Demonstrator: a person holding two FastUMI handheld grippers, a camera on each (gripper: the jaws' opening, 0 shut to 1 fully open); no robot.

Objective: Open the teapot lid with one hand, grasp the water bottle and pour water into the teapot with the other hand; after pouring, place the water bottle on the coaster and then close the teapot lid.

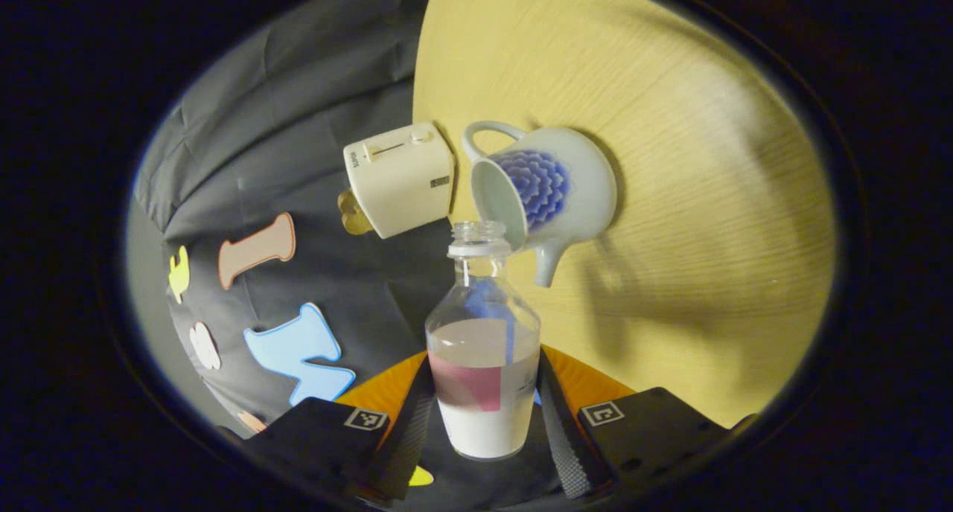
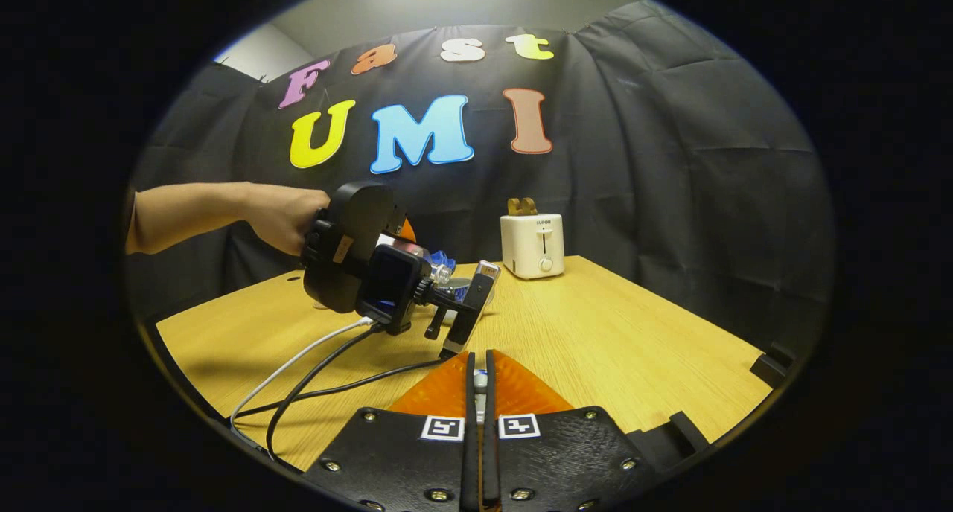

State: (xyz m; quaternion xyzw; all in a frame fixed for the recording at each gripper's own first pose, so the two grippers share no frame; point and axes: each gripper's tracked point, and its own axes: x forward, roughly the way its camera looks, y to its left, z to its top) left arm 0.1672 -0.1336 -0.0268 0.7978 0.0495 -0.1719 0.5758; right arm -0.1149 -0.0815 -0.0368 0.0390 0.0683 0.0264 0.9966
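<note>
Over the counter, near its far edge by the toaster, the left gripper gripped the water bottle, mouth at the open teapot. The right gripper was pinched on something small, probably the lid. Next, more tilt was needed.

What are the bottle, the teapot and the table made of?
The water bottle looks like clear plastic or glass: you can see the liquid through it. The teapot seems glazed ceramic, white and glossy with a blue flower pattern. The table looks like light wood or wood-look laminate, with a matte surface and visible grain lines.
</note>
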